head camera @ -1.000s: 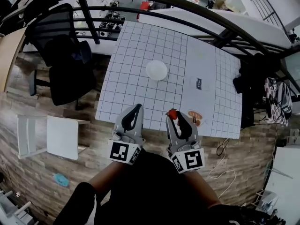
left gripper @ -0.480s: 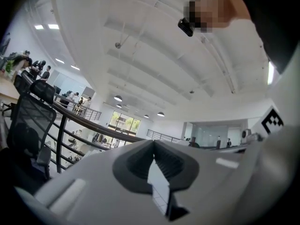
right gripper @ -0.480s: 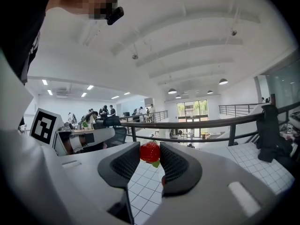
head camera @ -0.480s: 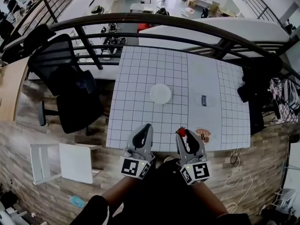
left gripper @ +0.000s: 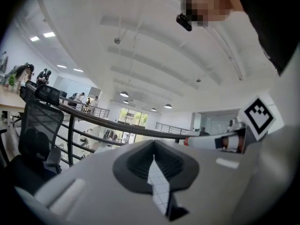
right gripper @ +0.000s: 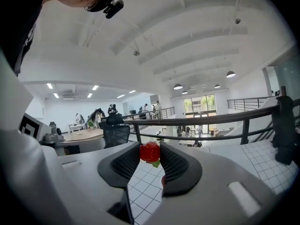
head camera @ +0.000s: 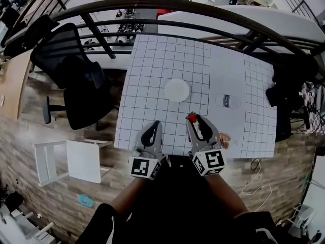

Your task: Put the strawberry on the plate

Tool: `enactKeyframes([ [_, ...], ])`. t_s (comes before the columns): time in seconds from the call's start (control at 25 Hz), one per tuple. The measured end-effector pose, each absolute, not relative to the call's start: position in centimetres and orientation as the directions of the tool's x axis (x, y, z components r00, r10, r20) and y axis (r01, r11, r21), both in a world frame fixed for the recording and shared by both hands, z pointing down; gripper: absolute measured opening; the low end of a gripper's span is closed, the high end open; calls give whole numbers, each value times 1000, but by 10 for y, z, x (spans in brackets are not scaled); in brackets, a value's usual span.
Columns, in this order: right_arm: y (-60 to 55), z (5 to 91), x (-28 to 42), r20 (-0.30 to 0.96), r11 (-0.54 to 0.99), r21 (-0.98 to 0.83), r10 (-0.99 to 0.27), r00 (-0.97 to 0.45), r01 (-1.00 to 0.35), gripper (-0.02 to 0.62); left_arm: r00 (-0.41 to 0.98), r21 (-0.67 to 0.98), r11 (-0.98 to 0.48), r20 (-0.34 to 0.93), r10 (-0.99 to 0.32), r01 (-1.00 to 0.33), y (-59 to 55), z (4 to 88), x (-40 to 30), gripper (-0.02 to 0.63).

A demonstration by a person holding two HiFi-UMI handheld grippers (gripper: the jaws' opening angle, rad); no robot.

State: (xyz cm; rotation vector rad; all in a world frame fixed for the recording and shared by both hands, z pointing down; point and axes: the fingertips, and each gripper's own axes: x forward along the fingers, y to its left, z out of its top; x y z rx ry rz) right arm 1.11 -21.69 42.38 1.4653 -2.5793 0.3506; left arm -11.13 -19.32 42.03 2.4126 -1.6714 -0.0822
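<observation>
A red strawberry [head camera: 191, 118] with a green leaf sits pinched between the tips of my right gripper [head camera: 192, 119], which is shut on it; in the right gripper view the strawberry [right gripper: 150, 152] fills the gap between the ribbed pads. The round white plate [head camera: 176, 90] lies in the middle of the white gridded table [head camera: 147, 70], a short way beyond the berry and slightly left of it. My left gripper [head camera: 154, 125] hovers beside the right one over the table's near edge, shut and with nothing in it; its tips [left gripper: 153, 146] meet in the left gripper view.
A clear wrapper [head camera: 226, 100] and an orange-printed packet [head camera: 226, 138] lie on the table's right part. A black office chair [head camera: 76, 80] stands left of the table, a white stool [head camera: 76, 159] below it. A dark railing [head camera: 152, 8] curves behind; black bags [head camera: 297, 83] sit right.
Both grippers have moved forward from the table's near edge out over the table, closer to the plate. The strawberry stays gripped in the right one.
</observation>
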Motion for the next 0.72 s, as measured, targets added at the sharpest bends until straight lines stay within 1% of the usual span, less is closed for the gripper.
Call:
enactKeyframes([
  [0.16, -255, 466, 14, 325, 504, -143, -789, -521, -852, 130, 354, 204, -330, 93, -931, -922, -214, 431, -101, 8],
  [0.36, -292, 507, 15, 369, 511, -152, -765, -528, -846, 131, 349, 216, -316, 137, -927, -924, -236, 446, -87, 8],
  [0.56, -324, 558, 7, 447, 525, -145, -721, -529, -839, 132, 341, 220, -302, 171, -924, -928, -255, 458, -78, 8],
  [0.72, -343, 587, 2, 500, 508, -211, -678, -539, -835, 132, 311, 215, -270, 188, -932, -939, -271, 464, -79, 8],
])
